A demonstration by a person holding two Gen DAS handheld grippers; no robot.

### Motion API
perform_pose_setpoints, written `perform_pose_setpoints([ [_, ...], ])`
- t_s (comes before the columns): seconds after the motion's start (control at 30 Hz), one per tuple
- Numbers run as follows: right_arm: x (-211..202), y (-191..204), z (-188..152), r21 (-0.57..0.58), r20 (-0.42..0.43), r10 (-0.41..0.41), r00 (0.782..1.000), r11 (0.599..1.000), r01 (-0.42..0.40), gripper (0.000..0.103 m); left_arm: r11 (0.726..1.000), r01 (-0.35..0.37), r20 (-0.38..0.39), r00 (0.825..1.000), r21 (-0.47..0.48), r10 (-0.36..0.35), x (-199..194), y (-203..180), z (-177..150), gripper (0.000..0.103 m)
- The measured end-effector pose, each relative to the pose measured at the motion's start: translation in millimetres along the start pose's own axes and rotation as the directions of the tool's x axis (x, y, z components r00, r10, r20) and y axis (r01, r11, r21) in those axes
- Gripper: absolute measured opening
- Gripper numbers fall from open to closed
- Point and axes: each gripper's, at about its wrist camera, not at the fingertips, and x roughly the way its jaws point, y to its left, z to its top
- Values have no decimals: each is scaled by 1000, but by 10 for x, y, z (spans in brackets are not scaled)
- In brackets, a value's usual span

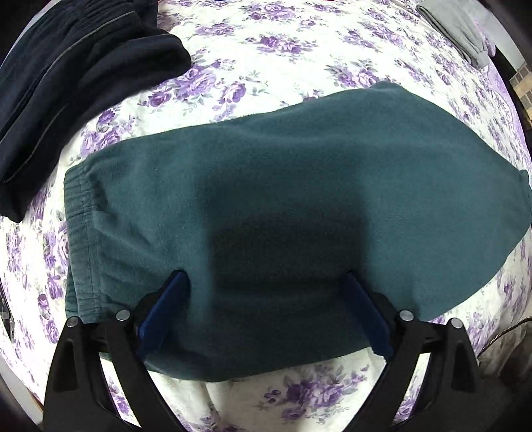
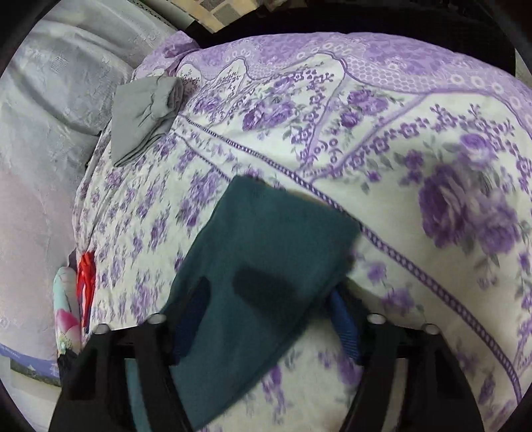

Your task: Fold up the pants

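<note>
In the left wrist view the teal pants (image 1: pixel 282 206) lie folded into a broad flat bundle across the middle of the floral bedspread (image 1: pixel 266 59), their ribbed waistband (image 1: pixel 78 239) at the left end. The left gripper (image 1: pixel 266 292) sits over the near edge of the bundle with its blue-padded fingers (image 1: pixel 163 309) spread wide, the cloth lying between and under them, not pinched. A pile of dark navy garments (image 1: pixel 76 73) rests toward the far left corner of the bedspread, apart from the pants, and a folded grey garment (image 1: pixel 462 30) lies at the far right edge. The right wrist view shows what the first does not: the other end of the teal pants (image 2: pixel 266 252), a squared-off folded corner reaching out over the bedspread (image 2: pixel 399 149), plus the purple border band and a pale lace-covered surface (image 2: pixel 50 116) beyond the bedspread's left edge. The right gripper (image 2: pixel 271 299) has its fingers (image 2: pixel 345 325) apart; this view is blurred, so whether the cloth touches them is hard to judge. The grey garment (image 2: pixel 143 119) appears here near the far left corner.
</note>
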Motion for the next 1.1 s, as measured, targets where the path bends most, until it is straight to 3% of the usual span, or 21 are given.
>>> perform_pose_setpoints([
  [0.07,74,-25,64,27,-24,32,999,999,-31,9,1000,1,-2,1000,2,-1,21,-11,34,94],
  [0.2,-28,144,129,57,-29,147,989,988,-145,9,1000,11,-2,1000,-5,-11,7,14,56,94],
  [0.27,-244,551,79,-42,-38,241,970,969,-242,9,1000,10,9,1000,-21,-10,-57,77,62,93],
  [0.33,-376,976,-79,-155,-99,298,950,938,-310,9,999,12,27,1000,-36,-11,-124,131,72,93],
  [0.43,-357,1714,-627,-353,-253,311,916,852,-387,9,998,19,58,998,-62,-16,-235,227,99,93],
  [0.57,66,2246,-1475,-462,-438,245,865,764,-451,9,996,24,70,997,-87,-18,-288,335,117,93],
  [0.63,371,2451,-1992,-549,-490,142,860,716,-431,13,996,29,64,998,-85,-24,-265,353,101,93],
  [0.67,555,2527,-2279,-603,-514,53,856,688,-404,27,997,25,61,998,-76,-21,-260,356,91,93],
  [0.7,650,2573,-2435,-634,-533,-6,846,666,-394,47,998,19,60,998,-65,-15,-251,351,86,93],
  [0.77,561,2717,-2555,-671,-541,10,841,598,-438,65,999,11,61,998,-45,-8,-246,313,64,93],
  [0.83,481,2763,-2492,-650,-578,10,816,598,-468,65,998,26,65,998,-53,-23,-260,303,71,93],
  [0.87,428,2753,-2390,-609,-614,31,789,617,-498,65,997,40,65,997,-61,-36,-263,308,84,93],
  [0.9,377,2747,-2284,-591,-617,56,785,626,-509,65,997,49,67,997,-63,-44,-268,301,102,93],
  [0.97,258,2662,-2025,-587,-572,94,815,647,-487,63,998,51,82,996,-45,-47,-302,222,161,93],
  [1.03,205,2442,-1599,-558,-477,113,872,728,-400,51,998,62,103,993,-15,-60,-363,112,221,93],
  [1.1,221,2249,-1330,-518,-412,106,905,790,-329,35,995,95,127,987,25,-97,-447,-67,310,93],
])
